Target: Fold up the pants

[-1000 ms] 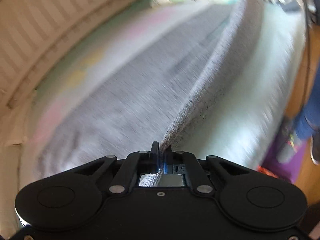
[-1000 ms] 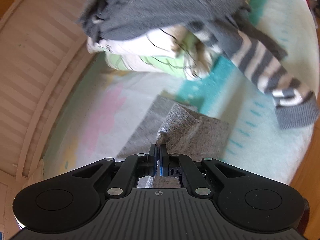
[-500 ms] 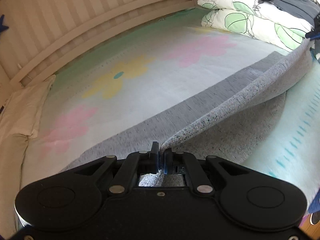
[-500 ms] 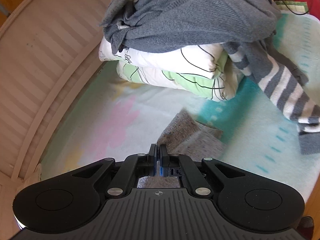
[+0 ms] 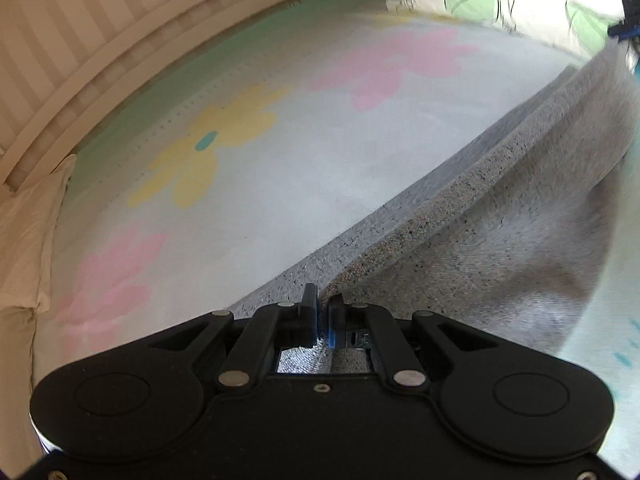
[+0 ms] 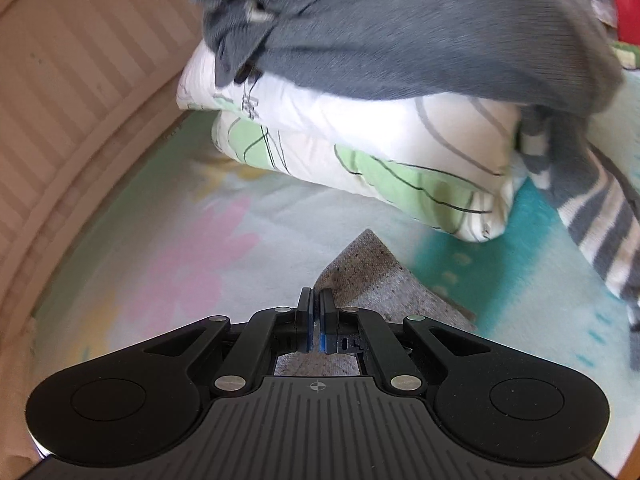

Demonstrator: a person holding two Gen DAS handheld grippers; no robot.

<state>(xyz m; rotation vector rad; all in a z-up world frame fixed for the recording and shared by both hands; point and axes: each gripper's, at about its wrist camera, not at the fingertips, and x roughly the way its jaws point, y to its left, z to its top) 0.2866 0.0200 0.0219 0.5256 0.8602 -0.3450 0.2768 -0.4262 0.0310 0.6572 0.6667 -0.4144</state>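
On flowered bedsheet (image 5: pixel 280 184) by slatted wall (image 5: pixel 100 28), grey pants (image 5: pixel 520 220) w/ pillows (image 6: pixel 360 136).

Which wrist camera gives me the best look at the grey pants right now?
The left wrist view. There the grey pants stretch as a long raised fold from the left gripper toward the far corner, over the flowered sheet. The right wrist view shows only a small corner of them pinched in the right gripper.
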